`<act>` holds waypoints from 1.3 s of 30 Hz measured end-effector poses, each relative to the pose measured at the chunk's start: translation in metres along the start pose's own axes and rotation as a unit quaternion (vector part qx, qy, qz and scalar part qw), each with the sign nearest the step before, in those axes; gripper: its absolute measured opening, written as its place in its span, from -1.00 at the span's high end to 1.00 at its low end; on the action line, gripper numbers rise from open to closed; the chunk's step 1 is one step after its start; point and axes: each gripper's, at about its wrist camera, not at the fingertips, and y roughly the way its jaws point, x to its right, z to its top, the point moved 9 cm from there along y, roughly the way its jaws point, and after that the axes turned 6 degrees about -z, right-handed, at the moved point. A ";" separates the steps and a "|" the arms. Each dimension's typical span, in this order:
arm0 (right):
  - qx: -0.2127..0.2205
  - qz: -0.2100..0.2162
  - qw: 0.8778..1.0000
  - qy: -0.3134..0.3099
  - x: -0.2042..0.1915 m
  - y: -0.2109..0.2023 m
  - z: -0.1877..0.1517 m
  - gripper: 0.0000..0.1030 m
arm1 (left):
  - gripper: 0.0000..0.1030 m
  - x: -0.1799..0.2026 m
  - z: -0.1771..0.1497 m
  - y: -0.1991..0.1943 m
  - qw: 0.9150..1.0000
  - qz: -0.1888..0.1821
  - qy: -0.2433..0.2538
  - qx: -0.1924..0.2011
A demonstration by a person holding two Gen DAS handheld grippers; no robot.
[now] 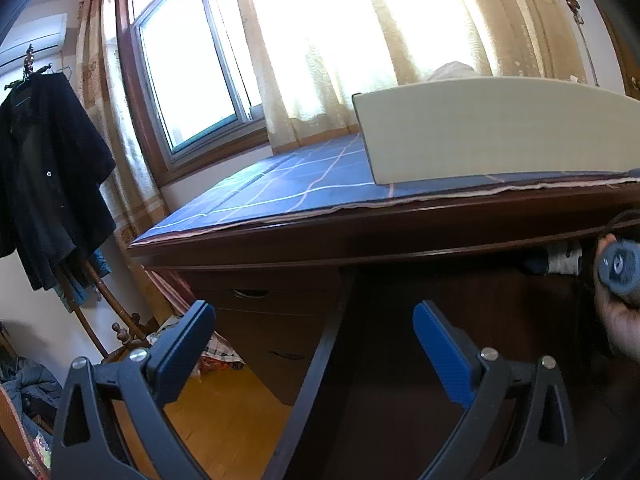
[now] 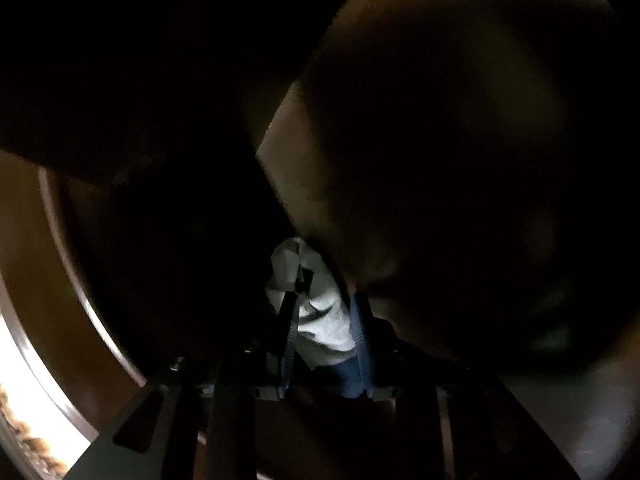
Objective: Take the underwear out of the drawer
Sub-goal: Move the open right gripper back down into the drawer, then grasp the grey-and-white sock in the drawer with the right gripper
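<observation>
In the right wrist view my right gripper (image 2: 326,304) is shut on a bundle of white and blue underwear (image 2: 316,320), with a pad pressed against each side of the cloth. Dark wooden drawer walls (image 2: 400,160) close in all around it. The left wrist view catches a bit of that white and blue underwear (image 1: 560,262) just under the desk top, next to a hand (image 1: 620,320) holding the right gripper's handle. My left gripper (image 1: 312,312) is open with nothing between its blue pads, over the pulled-out drawer's dark side edge (image 1: 320,360).
The dark wooden desk (image 1: 360,232) carries a blue plaid cloth (image 1: 280,184) and a white box (image 1: 480,136). Two shut drawers (image 1: 272,320) sit at the lower left. A dark garment (image 1: 48,184) hangs on a coat stand at the left, over a wooden floor (image 1: 232,412).
</observation>
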 end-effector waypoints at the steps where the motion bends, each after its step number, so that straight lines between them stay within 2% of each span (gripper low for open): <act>1: 0.006 0.000 1.000 0.006 0.000 0.000 0.001 0.44 | -0.96 0.000 0.000 0.000 1.000 -0.001 0.001 0.000; 8: 0.047 0.015 0.998 0.024 -0.008 0.000 0.003 0.60 | -0.97 0.004 0.001 0.001 1.000 -0.004 0.017 -0.001; 11: 0.047 0.005 0.999 -0.012 -0.016 0.005 0.005 0.81 | -0.97 0.006 0.001 0.000 1.000 -0.001 0.024 0.001; 13: 0.030 -0.013 0.998 -0.045 -0.021 0.010 0.005 0.96 | -0.97 0.007 0.001 0.001 1.000 0.003 0.028 0.001; 17: -0.019 -0.046 0.995 -0.083 -0.026 0.015 -0.001 0.98 | -0.97 0.006 0.002 0.001 0.999 0.012 0.032 0.001; 22: -0.062 -0.098 0.982 -0.147 -0.029 0.009 -0.014 0.97 | -0.97 0.005 0.002 0.000 0.999 0.017 0.034 0.004; 27: -0.095 -0.144 0.971 -0.168 -0.018 -0.021 -0.029 0.95 | -0.98 0.005 0.002 0.001 0.999 0.019 0.036 0.004; 30: -0.116 -0.155 0.959 -0.205 -0.026 -0.044 -0.039 0.95 | -0.98 0.005 0.002 0.002 0.999 0.019 0.035 0.002; 33: -0.147 -0.161 0.941 -0.259 -0.042 -0.065 -0.049 0.95 | -0.98 0.005 0.002 0.003 0.999 0.020 0.033 0.000; 36: -0.161 -0.168 0.918 -0.320 -0.057 -0.083 -0.055 0.95 | -0.98 0.004 0.002 0.003 0.999 0.023 0.034 -0.003; 39: -0.172 -0.188 0.882 -0.396 -0.070 -0.092 -0.060 0.95 | -0.98 0.005 0.001 0.002 0.999 0.028 0.038 -0.003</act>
